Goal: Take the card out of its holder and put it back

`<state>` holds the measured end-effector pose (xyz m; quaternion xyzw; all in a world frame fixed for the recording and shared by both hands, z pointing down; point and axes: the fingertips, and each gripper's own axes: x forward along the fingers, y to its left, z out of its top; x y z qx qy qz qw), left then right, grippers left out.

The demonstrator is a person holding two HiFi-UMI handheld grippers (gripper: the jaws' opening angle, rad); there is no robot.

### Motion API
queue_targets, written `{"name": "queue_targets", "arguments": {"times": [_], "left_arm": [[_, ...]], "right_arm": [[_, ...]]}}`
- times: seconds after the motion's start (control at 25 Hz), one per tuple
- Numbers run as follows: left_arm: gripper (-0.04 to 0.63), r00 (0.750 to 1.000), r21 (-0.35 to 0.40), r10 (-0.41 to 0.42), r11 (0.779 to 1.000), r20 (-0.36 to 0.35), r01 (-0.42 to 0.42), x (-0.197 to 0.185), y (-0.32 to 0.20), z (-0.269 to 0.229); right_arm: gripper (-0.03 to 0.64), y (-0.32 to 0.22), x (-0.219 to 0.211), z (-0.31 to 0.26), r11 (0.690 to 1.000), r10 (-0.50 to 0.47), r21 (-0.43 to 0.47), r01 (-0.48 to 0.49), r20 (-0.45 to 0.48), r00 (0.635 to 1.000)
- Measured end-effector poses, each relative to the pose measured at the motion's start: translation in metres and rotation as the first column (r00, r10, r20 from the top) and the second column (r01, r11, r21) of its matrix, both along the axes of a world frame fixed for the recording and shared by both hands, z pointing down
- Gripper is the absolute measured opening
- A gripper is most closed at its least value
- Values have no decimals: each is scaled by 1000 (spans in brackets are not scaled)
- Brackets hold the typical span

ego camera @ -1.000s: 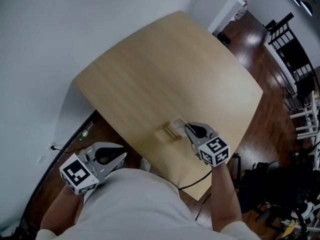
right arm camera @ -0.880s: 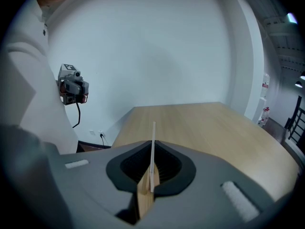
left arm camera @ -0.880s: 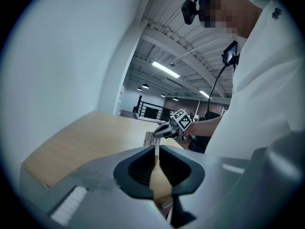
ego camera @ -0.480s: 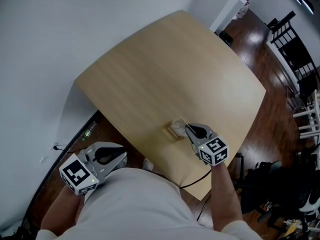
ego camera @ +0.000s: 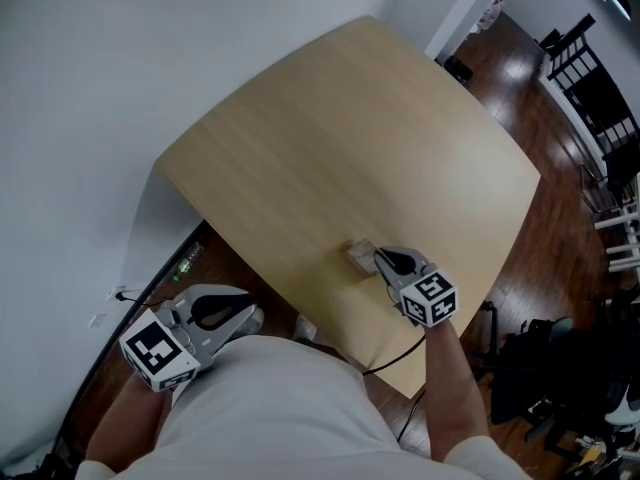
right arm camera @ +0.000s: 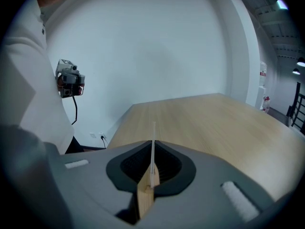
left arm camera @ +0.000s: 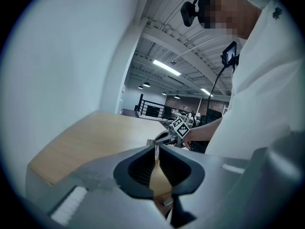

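Observation:
My right gripper (ego camera: pixel 380 259) sits near the front edge of the light wooden table (ego camera: pixel 350 138), shut on a thin white card (right arm camera: pixel 153 132) that shows edge-on and upright between its jaws. The card's lower end meets a small wooden holder (right arm camera: pixel 144 198); whether it sits in the slot is hidden. In the head view card and holder (ego camera: pixel 359 256) form one pale patch at the jaw tips. My left gripper (ego camera: pixel 245 318) hangs off the table beside my torso, shut with nothing in it; in its own view the left gripper (left arm camera: pixel 156 148) faces the right gripper (left arm camera: pixel 167 138).
A white wall runs along the table's left. Dark wooden floor (ego camera: pixel 520 98) lies to the right, with black chairs and racks (ego camera: pixel 605 138). A power strip (ego camera: pixel 185 260) and a cable (ego camera: pixel 125 295) lie on the floor under the table's left edge.
Hardly anything differs: the head view has drifted a little, and the right gripper stays shut on the card at the holder. The left gripper has not moved.

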<state>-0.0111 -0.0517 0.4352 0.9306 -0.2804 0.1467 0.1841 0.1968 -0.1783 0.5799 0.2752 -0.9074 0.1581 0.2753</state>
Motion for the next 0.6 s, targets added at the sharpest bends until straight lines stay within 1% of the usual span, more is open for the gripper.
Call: {"name": "queue_targets", "arguments": {"times": [0.16, 0.28, 0.4, 0.44, 0.48, 0.6], "left_arm": [[34, 1000, -1, -3, 1000, -2, 3, -3, 1, -1], [34, 1000, 0, 16, 1000, -2, -16, -6, 2, -3], [34, 999, 1, 50, 999, -5, -50, -10, 4, -3], [34, 998, 3, 65, 998, -6, -65, -12, 4, -4], [34, 997, 4, 81, 997, -8, -81, -13, 4, -5], [34, 990, 13, 137, 990, -14, -137, -18, 8, -11]], "right_arm": [[21, 0, 1, 0, 1000, 8, 9, -8, -5, 1000], [23, -1, 3, 0, 999, 50, 19, -50, -11, 999], [35, -3, 5, -3, 992, 122, 39, -121, -21, 992], [47, -4, 6, -6, 987, 152, 51, -150, -26, 988], [74, -4, 7, -10, 981, 184, 65, -182, -31, 982], [101, 5, 14, -30, 949, 302, 94, -300, -11, 953]]}}
